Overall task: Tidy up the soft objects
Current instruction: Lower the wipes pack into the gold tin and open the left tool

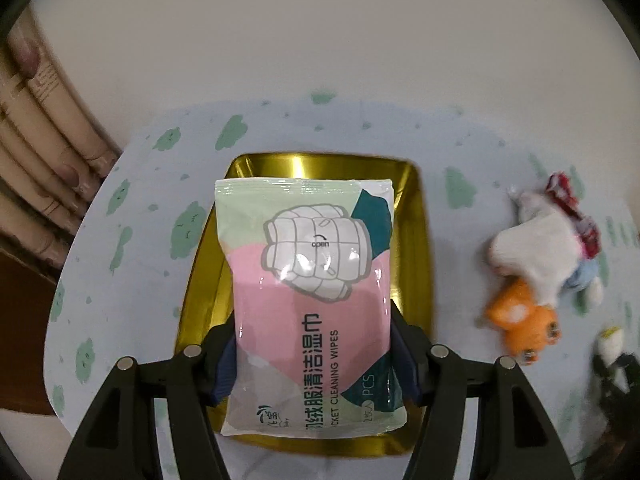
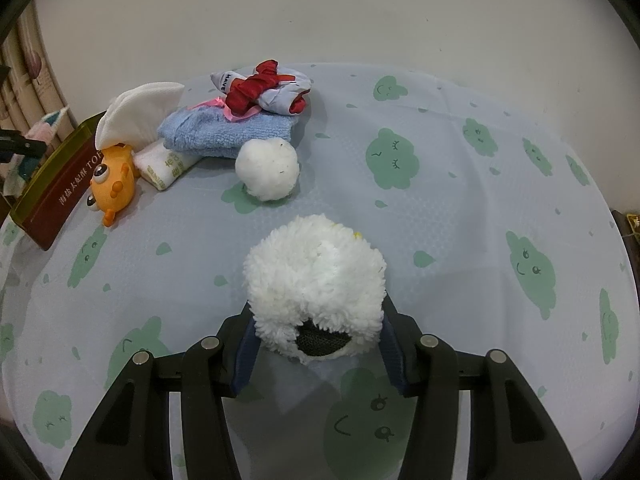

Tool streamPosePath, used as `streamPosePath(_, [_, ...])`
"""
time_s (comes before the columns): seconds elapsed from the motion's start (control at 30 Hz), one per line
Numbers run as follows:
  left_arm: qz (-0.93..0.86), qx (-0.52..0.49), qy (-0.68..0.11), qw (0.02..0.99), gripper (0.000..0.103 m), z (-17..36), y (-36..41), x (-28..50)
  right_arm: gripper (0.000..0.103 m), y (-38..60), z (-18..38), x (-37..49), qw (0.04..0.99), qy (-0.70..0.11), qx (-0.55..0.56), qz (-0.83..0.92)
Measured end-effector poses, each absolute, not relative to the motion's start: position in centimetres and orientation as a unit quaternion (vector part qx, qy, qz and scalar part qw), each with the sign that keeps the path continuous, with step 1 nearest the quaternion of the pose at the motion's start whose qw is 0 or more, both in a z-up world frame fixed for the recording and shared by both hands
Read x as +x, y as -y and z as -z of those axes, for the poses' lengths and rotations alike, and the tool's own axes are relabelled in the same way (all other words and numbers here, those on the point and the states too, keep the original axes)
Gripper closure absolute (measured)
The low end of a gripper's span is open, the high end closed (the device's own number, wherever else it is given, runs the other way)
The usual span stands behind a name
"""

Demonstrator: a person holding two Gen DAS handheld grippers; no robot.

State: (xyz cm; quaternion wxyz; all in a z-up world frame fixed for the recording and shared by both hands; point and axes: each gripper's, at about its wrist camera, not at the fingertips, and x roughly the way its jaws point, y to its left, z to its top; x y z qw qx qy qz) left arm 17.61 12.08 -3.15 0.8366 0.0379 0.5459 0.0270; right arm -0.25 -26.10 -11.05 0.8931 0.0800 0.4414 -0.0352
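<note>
left claw: clamped on wipes pack, held over gold tray at tabletop centre | orange toy: 3 o'clock of tray, apart | right claw: gripping white plush low over tabletop | blue towel: 11 o'clock of plush

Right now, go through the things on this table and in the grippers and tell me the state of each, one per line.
Left gripper: shut on the wipes pack.
Wipes pack: held over the gold tray, flap sealed.
Gold tray: on the table, open side up.
Right gripper: shut on the fluffy white toy.
Fluffy white toy: squeezed between the pads.
White ball: loose on the cloth.
Blue towel: folded.
Orange toy: lying beside the tray.
</note>
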Motion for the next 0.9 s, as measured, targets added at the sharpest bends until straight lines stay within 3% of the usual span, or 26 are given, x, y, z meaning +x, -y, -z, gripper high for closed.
streamPosePath(0.5, [-0.032, 0.080, -0.568, 0.818, 0.036, 7.7, -14.2, 19.9, 0.053, 25.7, 11.1, -0.3, 0.894, -0.440, 0.072, 0.047])
streamPosePath(0.9, [-0.025, 0.035, -0.580, 0.814, 0.036, 8.5, -15.4, 24.2, 0.053, 25.7, 11.1, -0.3, 0.893, -0.441, 0.072, 0.053])
